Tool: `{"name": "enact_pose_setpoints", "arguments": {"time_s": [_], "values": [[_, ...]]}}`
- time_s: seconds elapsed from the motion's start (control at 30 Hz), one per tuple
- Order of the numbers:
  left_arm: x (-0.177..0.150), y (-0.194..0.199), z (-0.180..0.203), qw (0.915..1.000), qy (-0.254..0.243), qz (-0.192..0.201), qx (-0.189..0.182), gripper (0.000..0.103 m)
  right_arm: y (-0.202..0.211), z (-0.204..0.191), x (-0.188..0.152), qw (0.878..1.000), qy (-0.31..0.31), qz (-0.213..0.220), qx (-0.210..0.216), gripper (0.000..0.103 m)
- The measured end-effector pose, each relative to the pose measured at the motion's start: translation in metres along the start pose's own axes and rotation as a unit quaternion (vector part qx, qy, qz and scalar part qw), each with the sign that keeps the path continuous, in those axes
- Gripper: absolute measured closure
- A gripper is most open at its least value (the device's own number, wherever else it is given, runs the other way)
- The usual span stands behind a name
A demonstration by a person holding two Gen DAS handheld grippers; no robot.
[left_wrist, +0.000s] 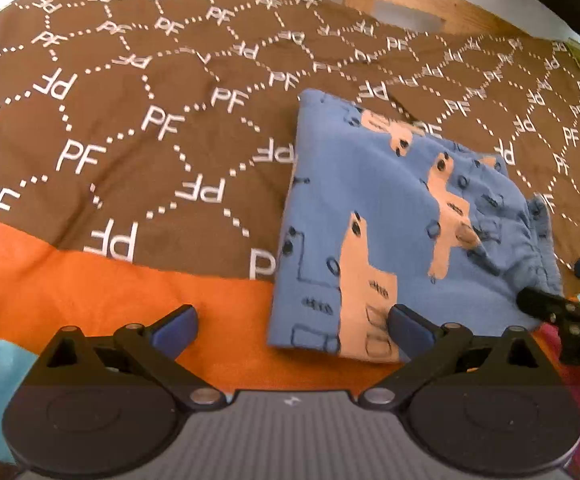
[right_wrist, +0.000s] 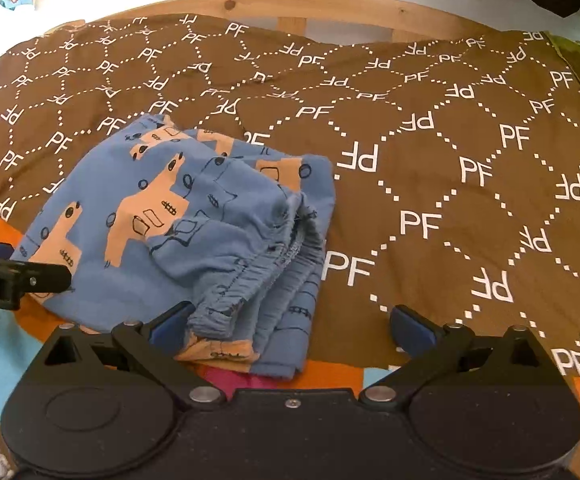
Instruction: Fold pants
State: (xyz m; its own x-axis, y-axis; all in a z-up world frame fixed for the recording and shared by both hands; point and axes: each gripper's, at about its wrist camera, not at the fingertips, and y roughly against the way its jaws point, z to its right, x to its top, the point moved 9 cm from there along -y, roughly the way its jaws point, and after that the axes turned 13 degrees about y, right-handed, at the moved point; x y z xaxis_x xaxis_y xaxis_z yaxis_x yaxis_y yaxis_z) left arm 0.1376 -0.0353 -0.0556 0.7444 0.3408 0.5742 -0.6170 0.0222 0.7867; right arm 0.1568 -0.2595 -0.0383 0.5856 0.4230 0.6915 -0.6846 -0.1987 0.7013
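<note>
You are holding both the left gripper (left_wrist: 292,326) and the right gripper (right_wrist: 290,322) spread wide and empty over the folded pants (left_wrist: 390,216), so any snag on the loose waistband (right_wrist: 273,256) is risking the stack slumping open.

The blue cotton pants with orange truck print (left_wrist: 374,216) lie folded compactly before me, elastic waistband bunched at three o'clock.

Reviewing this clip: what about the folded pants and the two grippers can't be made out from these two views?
- Pants layers: left wrist view shows only the top face; the fold count stays hidden beneath.
- Pants' near hem: right wrist view, partly behind the right gripper.
- Left gripper, jaws open: its right finger overlaps the pants; contact can't be told.
- Brown PF blanket: side edges cut off by the fisheye rim.
</note>
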Motion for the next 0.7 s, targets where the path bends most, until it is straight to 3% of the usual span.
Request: {"name": "enact_pose_setpoints", "arguments": {"time_s": [0.1,0.17,0.27,0.37,0.53,0.63,0.7], "values": [[-0.004,0.008,0.007,0.9991,-0.023,-0.028,-0.02,0.0,0.011,0.006,0.005,1.0,-0.012,0.027,-0.008,0.001],[-0.003,0.016,0.013,0.9982,-0.044,-0.022,-0.034,0.0,0.02,0.012,0.012,0.998,-0.017,0.061,-0.03,0.001],[0.014,0.032,0.021,0.9953,-0.079,0.045,-0.033,0.0,0.032,0.023,0.024,0.99,-0.019,0.118,-0.079,0.001],[0.047,0.038,0.03,0.9873,-0.098,0.124,-0.014,0.0,0.028,0.033,0.031,0.98,-0.015,0.152,-0.131,0.001],[0.094,0.009,0.051,0.9725,-0.152,0.176,0.014,0.0,-0.008,0.037,0.045,0.981,0.024,0.155,-0.111,0.001],[0.109,-0.016,0.053,0.9698,-0.159,0.183,0.022,0.0,-0.02,0.034,0.045,0.98,0.052,0.148,-0.123,0.001],[0.115,-0.037,0.048,0.9685,-0.16,0.182,0.059,0.0,-0.03,0.035,0.038,0.981,0.055,0.126,-0.14,0.001]]}}
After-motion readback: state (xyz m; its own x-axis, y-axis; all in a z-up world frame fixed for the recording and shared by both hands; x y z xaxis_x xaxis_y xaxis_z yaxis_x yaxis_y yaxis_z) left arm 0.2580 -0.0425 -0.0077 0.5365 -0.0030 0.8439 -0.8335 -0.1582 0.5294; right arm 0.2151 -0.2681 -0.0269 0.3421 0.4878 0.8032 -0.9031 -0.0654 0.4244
